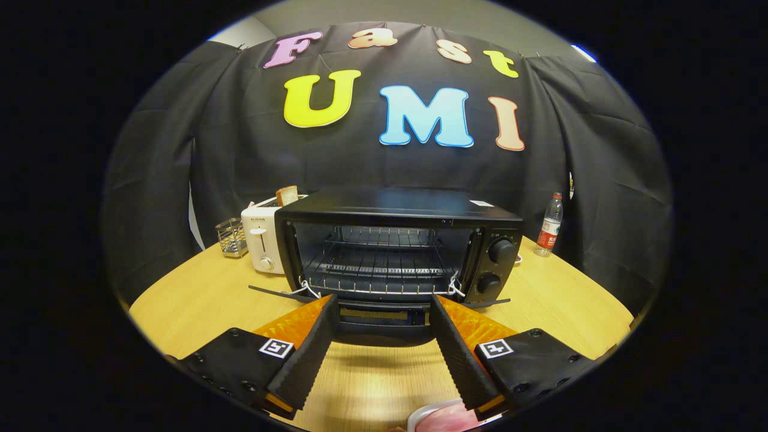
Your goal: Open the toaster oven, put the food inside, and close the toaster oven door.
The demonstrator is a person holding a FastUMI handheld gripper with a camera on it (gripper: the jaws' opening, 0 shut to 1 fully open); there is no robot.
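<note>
The oven (396, 252) door is down. Our hand-held gripper (381, 312) is released and holds nothing. We should back up to the near pink food (447, 418) and pinch it gently.

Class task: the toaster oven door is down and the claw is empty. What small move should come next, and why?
Probably draw the claw back and down toward the pink food near its fingers. The toaster oven stands open, door folded down just ahead, wire rack bare, and the claw is open, holding nothing.
</note>
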